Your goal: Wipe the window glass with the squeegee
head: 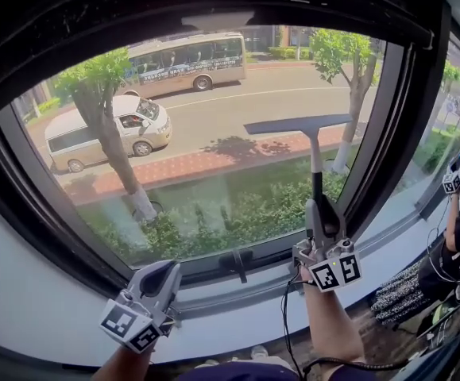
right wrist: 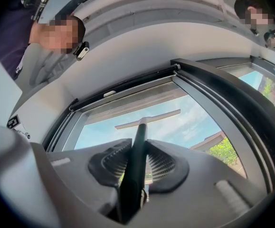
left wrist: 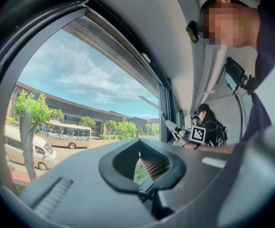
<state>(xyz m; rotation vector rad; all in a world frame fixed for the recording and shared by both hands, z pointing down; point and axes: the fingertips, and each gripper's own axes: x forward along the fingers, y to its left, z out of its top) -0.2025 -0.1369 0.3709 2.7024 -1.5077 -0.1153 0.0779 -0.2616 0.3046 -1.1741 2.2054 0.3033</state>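
My right tool (head: 319,213) pinches the thin dark handle of the flat grey squeegee (head: 315,145), up by the smooth window glass (head: 214,109). My left tool (head: 162,279) is pressed together, empty.

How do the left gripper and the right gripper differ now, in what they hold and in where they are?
The right gripper has its jaws shut on the squeegee handle, while the left gripper has its jaws together on nothing. The right gripper is up in front of the window glass, while the left gripper sits lower, below the pane. Both point towards the window.
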